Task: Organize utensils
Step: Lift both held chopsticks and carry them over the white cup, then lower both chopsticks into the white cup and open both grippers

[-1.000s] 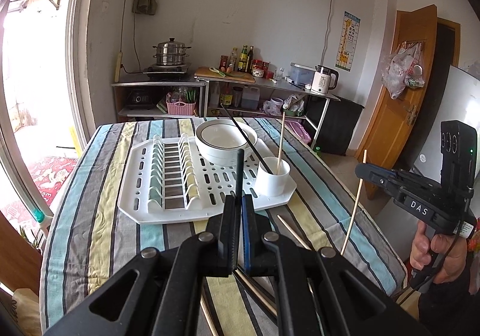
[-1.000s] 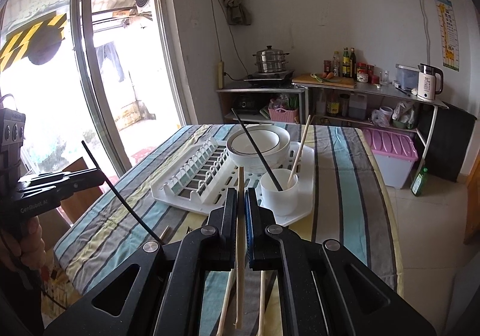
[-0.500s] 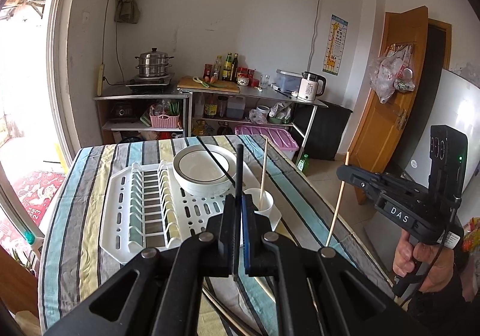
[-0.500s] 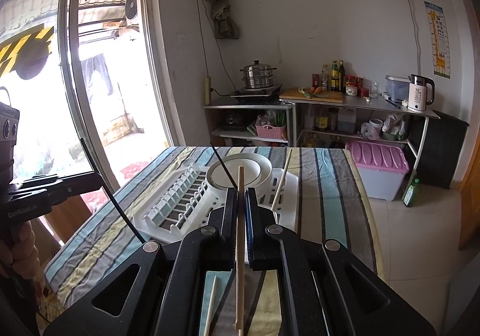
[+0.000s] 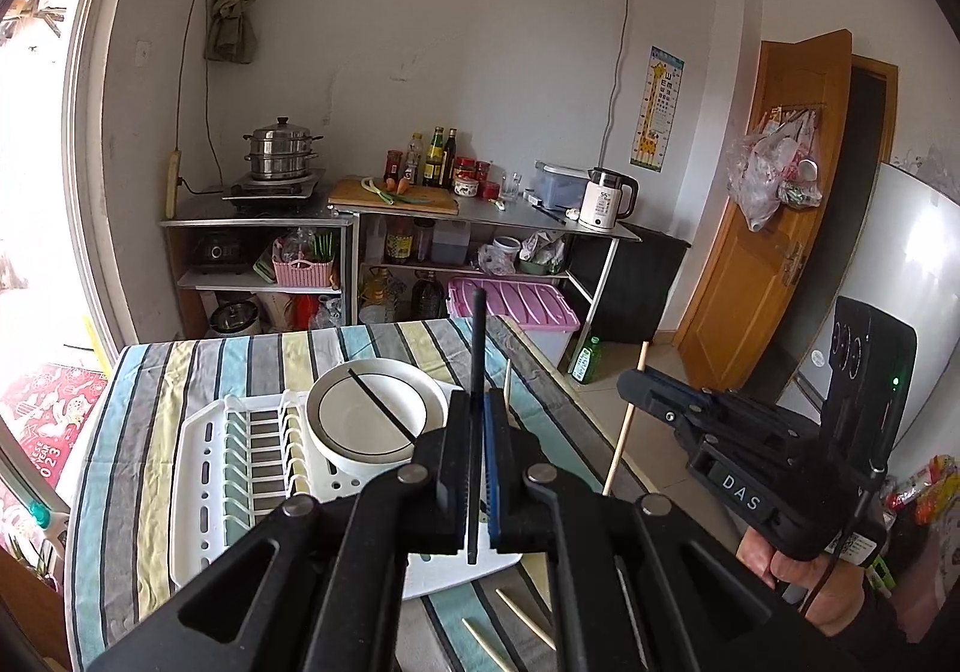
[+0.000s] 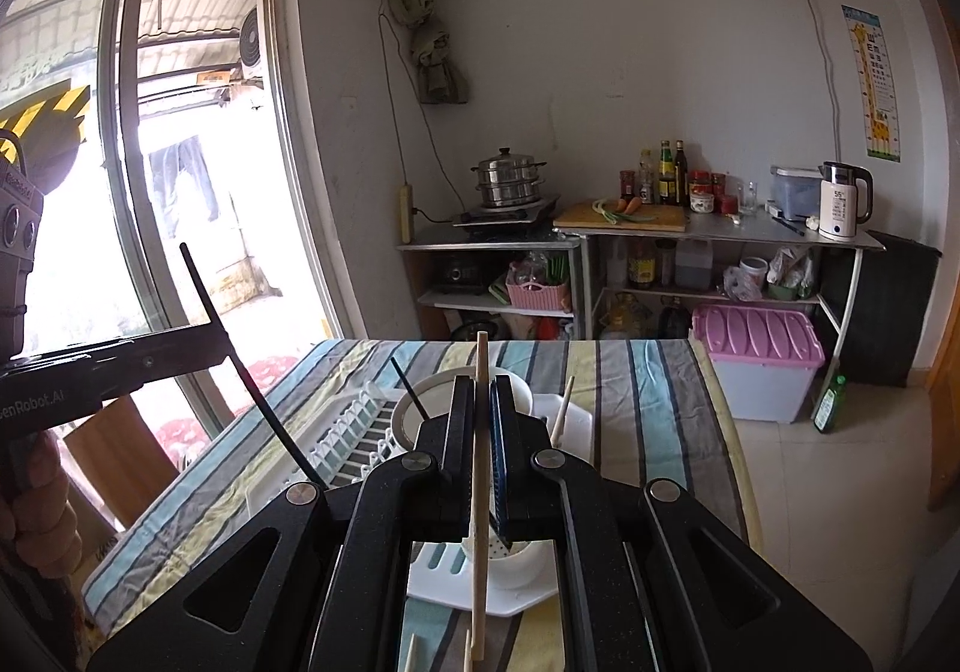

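L gripper (image 5: 474, 468) clamped on black chopstick (image 5: 477, 348), R gripper (image 6: 480, 450) on wooden chopstick (image 6: 479, 432), both above near end of white rack (image 5: 204, 468). Risk: thin sticks pivot/slip in pads, missing cup (image 6: 516, 561) w/ chopsticks already in.

Both the left gripper (image 5: 477, 420) and right gripper (image 6: 478, 420) have lifted their chopsticks higher, farther back from the white rack (image 5: 198, 468).
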Demonstrator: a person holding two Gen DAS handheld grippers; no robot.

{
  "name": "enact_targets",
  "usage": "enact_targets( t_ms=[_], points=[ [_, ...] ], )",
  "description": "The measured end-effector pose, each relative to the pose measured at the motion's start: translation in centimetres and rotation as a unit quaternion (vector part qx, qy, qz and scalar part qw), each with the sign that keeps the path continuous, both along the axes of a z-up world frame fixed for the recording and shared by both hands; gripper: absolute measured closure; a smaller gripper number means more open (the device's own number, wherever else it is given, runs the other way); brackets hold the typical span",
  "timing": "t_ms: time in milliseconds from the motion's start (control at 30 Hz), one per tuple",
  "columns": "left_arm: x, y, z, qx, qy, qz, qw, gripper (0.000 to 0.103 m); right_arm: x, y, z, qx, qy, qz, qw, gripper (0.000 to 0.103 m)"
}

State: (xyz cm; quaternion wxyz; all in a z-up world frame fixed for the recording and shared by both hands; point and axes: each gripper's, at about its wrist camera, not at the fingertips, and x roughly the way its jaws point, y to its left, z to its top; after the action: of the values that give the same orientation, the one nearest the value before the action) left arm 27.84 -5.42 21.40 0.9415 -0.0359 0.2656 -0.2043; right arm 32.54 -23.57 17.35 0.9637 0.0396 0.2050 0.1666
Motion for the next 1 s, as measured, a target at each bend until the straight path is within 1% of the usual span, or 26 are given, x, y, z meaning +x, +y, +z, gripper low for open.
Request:
enact_targets(
  t_ms=[267, 533, 733, 1000],
  points=[
    [3.6, -1.0, -0.6, -0.012, 0.012, -0.006, 0.9998, 0.099, 3.4, -0.4, -0.1, 0.016, -0.002, -0.006, 1.0, 0.098],
    [5.9, -1.6, -1.7, -0.016, 0.022, -0.015, 0.9995, 0.099, 6.3, -0.4, -0.7, 0.03, -0.007, -0.009, 0.999, 0.098],
    [7.2, -1.7, -3.4, -0.017, 0.041, -0.012, 0.9989, 0.099, 7.7, -0.1, -2.5, 0.027, 0.0, -0.009, 1.0, 0.098],
    [8.6, -1.9, -6.2, -0.007, 0.072, -0.008, 0.9973, 0.099, 9.3, -0.5, -5.8, 0.027, 0.038, -0.016, 0.999, 0.098]
  ],
)
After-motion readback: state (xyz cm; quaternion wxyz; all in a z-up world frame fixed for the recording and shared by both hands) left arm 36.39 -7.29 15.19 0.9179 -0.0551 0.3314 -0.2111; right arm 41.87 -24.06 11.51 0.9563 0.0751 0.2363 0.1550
